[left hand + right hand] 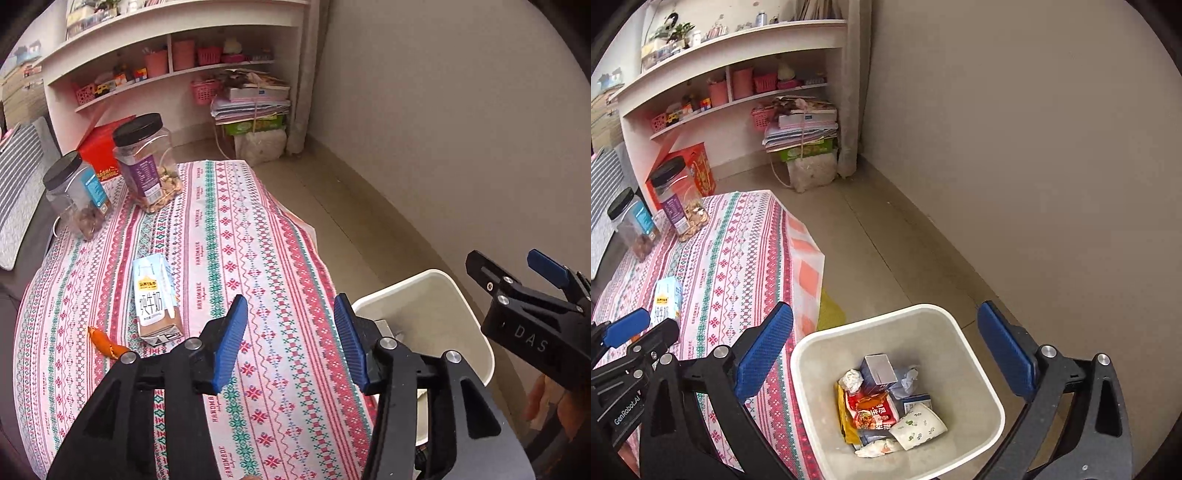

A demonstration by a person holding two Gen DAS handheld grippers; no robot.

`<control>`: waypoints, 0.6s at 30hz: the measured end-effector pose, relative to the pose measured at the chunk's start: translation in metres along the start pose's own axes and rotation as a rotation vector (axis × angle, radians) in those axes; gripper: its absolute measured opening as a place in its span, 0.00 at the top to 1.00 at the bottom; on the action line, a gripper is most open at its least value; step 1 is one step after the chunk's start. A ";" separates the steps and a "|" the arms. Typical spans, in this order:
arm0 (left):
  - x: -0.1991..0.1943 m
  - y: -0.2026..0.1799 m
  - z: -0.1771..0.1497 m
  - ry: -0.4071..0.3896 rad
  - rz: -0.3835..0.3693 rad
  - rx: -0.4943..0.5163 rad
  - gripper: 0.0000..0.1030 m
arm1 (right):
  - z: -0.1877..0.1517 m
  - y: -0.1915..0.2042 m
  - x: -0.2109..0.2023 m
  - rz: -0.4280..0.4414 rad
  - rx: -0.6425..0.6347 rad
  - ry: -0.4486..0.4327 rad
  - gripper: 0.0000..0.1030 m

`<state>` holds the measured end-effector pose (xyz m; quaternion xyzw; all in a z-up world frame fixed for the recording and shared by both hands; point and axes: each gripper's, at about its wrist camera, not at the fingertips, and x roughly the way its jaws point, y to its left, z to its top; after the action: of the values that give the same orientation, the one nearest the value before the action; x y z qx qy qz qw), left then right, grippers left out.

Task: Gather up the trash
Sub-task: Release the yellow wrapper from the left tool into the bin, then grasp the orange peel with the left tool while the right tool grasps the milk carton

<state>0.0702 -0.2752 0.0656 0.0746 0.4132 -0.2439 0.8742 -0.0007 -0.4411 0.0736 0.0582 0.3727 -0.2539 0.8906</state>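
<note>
Right wrist view: both jaws released, ribbed blue pads (764,347) flanking a white plastic bin (975,373) of crumpled wrappers

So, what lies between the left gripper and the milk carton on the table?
Only bare tablecloth: the left wrist view shows nothing between the open left gripper and the milk carton.

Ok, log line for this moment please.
left gripper: open, empty, over table | right gripper: open, empty, above bin | bin: holds trash | left on table: milk carton, orange scrap

Left gripper (291,339), right gripper (886,354) agape, empty
</note>
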 end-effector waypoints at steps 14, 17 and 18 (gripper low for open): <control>0.033 0.113 -0.017 0.095 0.276 -0.188 0.30 | 0.003 0.089 0.028 0.107 -0.113 0.083 0.07; 0.048 0.148 -0.024 0.156 0.326 -0.270 0.30 | 0.004 0.109 0.033 0.130 -0.131 0.095 0.07; 0.054 0.159 -0.027 0.182 0.333 -0.301 0.30 | 0.004 0.115 0.034 0.137 -0.134 0.099 0.07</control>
<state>0.1578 -0.1478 -0.0041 0.0320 0.5040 -0.0245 0.8627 0.0794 -0.3570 0.0430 0.0362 0.4276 -0.1637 0.8883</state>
